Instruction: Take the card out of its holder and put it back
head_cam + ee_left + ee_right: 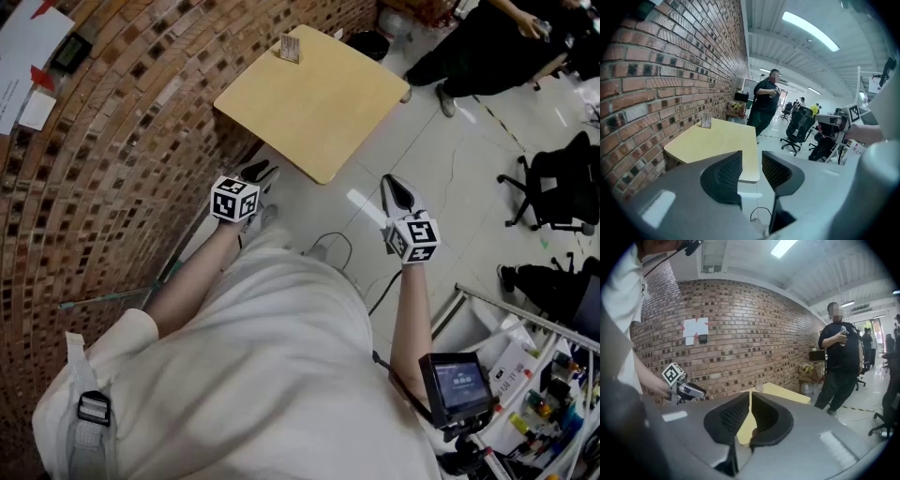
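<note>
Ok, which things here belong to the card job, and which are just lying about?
For the job: card holder, at the far corner of the table; left gripper, open and empty; right gripper, shut and empty.
Just around: office chair; papers on the brick wall; bystander in black.

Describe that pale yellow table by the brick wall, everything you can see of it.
The pale yellow table has a flat, smooth top that looks like laminated wood, roughly square with rounded corners and a thin edge. It sits level above the light shiny floor, with one side close beside the brick wall; whether they touch is unclear. Its legs are hidden. The only thing on it is a small upright card holder, standing near the far corner by the wall.
</note>
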Motion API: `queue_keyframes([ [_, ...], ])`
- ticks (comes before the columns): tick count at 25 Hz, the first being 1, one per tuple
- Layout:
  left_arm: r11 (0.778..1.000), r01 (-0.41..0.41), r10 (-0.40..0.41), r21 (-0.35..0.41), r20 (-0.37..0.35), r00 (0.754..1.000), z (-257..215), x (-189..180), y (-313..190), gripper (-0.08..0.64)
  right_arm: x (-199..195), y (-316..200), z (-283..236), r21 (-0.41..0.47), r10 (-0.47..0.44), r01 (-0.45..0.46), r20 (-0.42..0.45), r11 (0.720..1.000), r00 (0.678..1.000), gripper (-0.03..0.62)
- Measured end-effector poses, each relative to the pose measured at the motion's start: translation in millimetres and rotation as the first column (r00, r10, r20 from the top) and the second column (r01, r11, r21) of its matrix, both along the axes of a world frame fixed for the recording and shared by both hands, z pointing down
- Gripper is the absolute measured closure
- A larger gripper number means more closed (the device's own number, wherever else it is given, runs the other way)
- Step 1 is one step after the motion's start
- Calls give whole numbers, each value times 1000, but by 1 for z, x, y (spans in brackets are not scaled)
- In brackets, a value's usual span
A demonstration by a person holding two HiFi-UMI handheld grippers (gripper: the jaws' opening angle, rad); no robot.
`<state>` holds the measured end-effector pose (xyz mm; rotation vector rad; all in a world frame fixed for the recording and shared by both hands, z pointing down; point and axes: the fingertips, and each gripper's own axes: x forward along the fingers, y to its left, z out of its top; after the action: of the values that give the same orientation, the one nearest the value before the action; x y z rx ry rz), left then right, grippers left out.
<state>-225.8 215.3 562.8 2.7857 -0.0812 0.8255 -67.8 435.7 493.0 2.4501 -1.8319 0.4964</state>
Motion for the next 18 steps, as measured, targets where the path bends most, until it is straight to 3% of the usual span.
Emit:
queue_keyframes([
  [9,999,-11,10,-41,-9,1000,8,14,-16,399,11,-25,5,-14,-8,8,12,1000,1000,580],
  [18,994,-83,82,-74,-7,997,17,66,-57,382,46,-68,12,-42,23,-21,44,999,999,577],
])
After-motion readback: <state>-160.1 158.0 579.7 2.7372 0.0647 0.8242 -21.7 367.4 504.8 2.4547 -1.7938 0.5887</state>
